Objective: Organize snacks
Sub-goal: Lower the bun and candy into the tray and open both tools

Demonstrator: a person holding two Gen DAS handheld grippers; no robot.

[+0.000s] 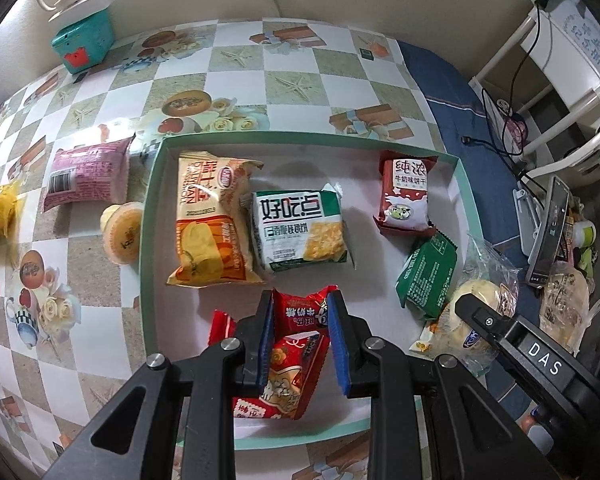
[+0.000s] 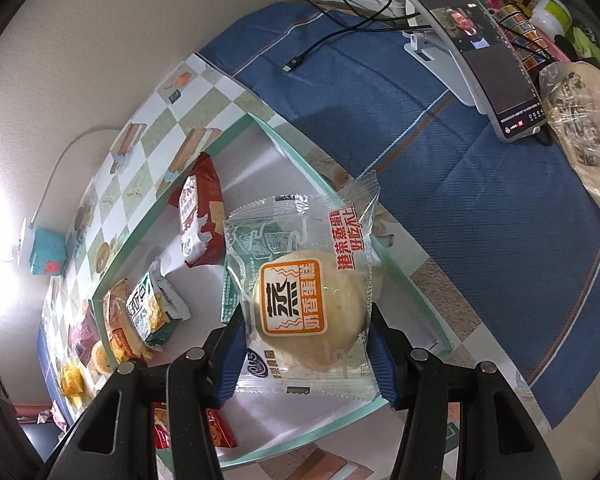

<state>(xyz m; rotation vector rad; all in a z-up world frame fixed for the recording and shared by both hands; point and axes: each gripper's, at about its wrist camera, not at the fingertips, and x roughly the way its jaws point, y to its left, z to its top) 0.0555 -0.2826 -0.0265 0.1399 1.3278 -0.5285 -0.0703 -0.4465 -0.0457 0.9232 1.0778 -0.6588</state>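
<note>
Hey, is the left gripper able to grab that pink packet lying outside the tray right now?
Probably not yet. The left tongs are shut on a red snack packet above the shallow green-rimmed tray. The pink wrapped snack packet lies uncovered on the checkered tablecloth, so its top looks free once the tongs empty.

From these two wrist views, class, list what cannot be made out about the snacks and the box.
- Red snack pack: left wrist view, the left gripper fingers cover its sides.
- Green packet: right wrist view, mostly hidden behind the steamed cake in the right gripper.
- Box near edge: left wrist view, hidden behind the gripper body.
- Pink pack lettering: too blurred.
</note>
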